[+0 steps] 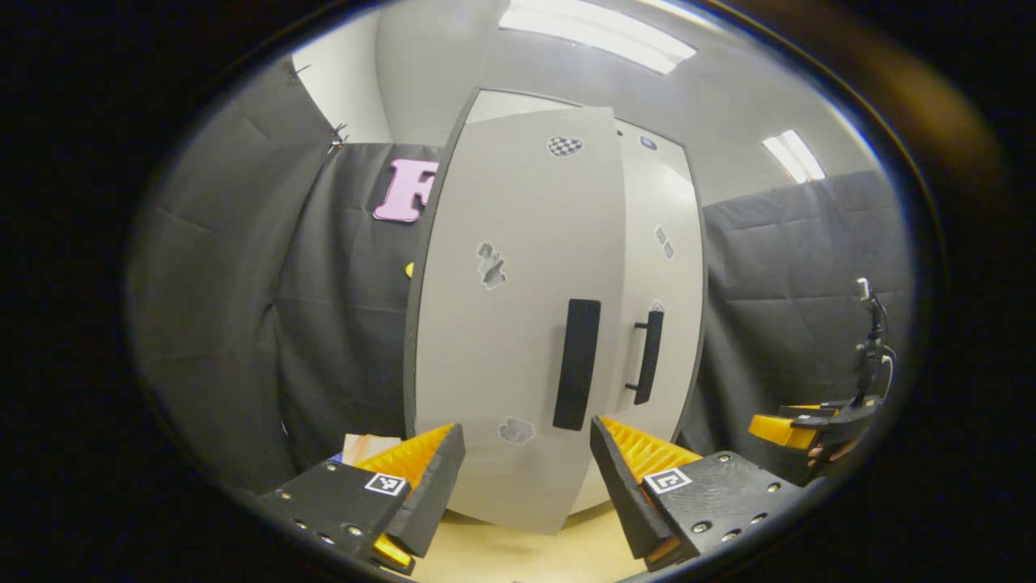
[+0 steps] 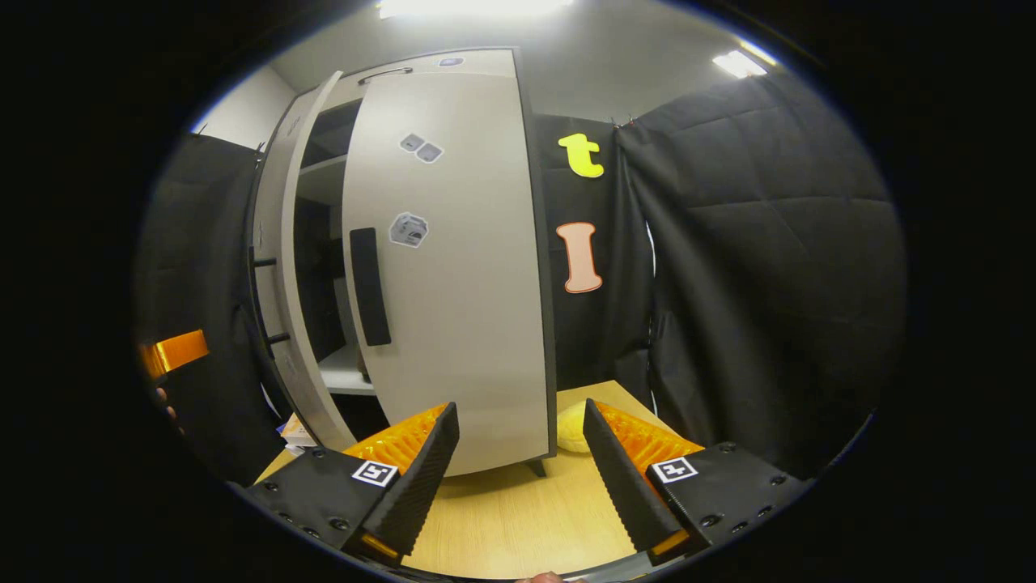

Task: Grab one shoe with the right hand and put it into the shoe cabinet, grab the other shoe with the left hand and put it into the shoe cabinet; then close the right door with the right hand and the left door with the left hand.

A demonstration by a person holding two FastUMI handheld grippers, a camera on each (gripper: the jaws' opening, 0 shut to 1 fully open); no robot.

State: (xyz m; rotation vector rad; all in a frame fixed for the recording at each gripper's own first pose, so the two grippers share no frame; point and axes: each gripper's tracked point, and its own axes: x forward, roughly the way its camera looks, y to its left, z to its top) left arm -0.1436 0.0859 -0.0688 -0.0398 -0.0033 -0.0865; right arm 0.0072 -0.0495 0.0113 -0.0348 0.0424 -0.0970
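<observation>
The pale grey shoe cabinet stands on a wooden table. In the left gripper view its left door (image 1: 510,324) stands ajar just past my left gripper (image 1: 526,478), which is open and holds nothing; the door's black handle (image 1: 576,364) is above the fingers. In the right gripper view the right door (image 2: 453,283) is partly swung in, with its handle (image 2: 370,287) up and left of my right gripper (image 2: 518,470), also open with nothing between its fingers. Between the right door and the left door (image 2: 283,267) a dark gap shows a white shelf (image 2: 344,374).
The right door (image 1: 660,267) with its bar handle (image 1: 647,356) sits behind the left one. The other gripper (image 1: 797,429), held by a hand, is at the far right. A yellow object (image 2: 571,429) lies on the table (image 2: 518,518) behind the right door. Papers (image 2: 295,429) lie by the cabinet's foot.
</observation>
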